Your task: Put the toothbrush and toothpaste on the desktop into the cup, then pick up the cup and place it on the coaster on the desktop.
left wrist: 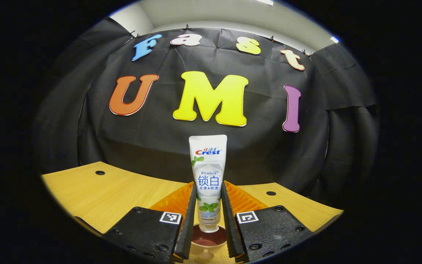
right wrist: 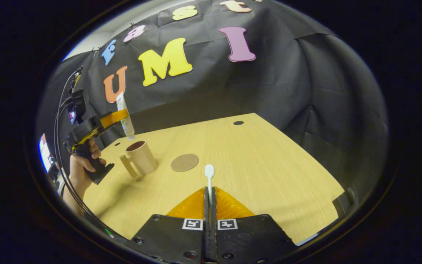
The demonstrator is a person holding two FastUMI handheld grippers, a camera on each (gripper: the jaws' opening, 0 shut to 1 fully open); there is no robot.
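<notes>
My left gripper (left wrist: 208, 220) pinches the soft, light toothpaste (left wrist: 208, 172) near its stiffer cap end, hanging just over the cup (right wrist: 141, 157), while my right gripper (right wrist: 210, 200) clamps the thin, slippery toothbrush (right wrist: 209, 176) pointing at twelve o'clock, the coaster (right wrist: 184, 162) toward eleven.

Toothpaste tube (left wrist: 208, 172) is white with red and blue lettering plus little green mint leaves. Cup (right wrist: 141, 157) is a plain tan/beige, dark reddish-brown inside. Coaster (right wrist: 184, 162) is a dull brown disc. Toothbrush (right wrist: 209, 172) is white. The surface (right wrist: 262, 161) is light yellowish wood grain with a couple of dark round holes.
</notes>
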